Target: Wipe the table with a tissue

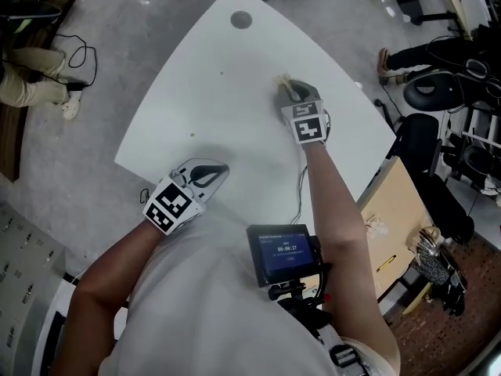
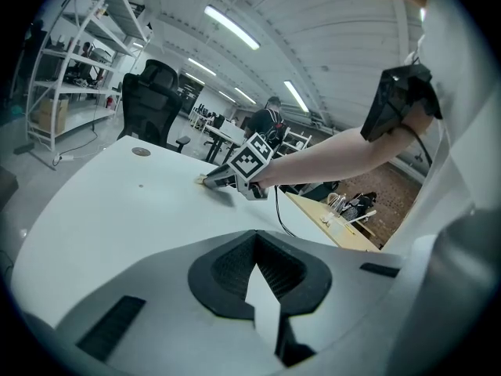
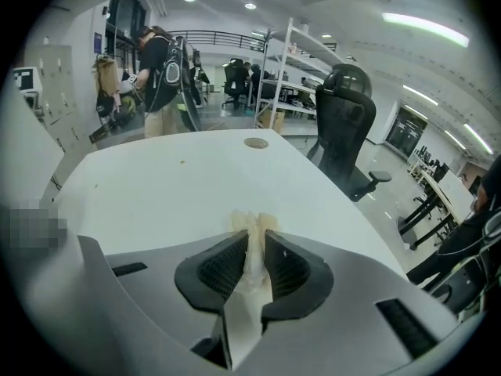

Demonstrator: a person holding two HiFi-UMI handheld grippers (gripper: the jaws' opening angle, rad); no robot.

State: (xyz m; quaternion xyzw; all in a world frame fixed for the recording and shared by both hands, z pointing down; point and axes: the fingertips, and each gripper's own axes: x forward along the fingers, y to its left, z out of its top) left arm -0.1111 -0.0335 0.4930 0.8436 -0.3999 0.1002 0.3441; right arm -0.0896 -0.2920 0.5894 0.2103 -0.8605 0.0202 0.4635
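Tissue [image 3: 250, 225] is clamped between the narrowly parted jaws of the right gripper [image 1: 291, 92] and pressed onto the white table [image 1: 211, 108], toward its far right side (a crumpled cream tuft is seen past the tips). The left gripper [image 1: 210, 172] is held over the near edge, its jaws closed together on nothing.

The bench [image 1: 211, 108] lies bare left and far; a grommet [image 1: 241, 19] sits at its far corner, and a black chair [image 1: 419, 143] crowds its right edge.
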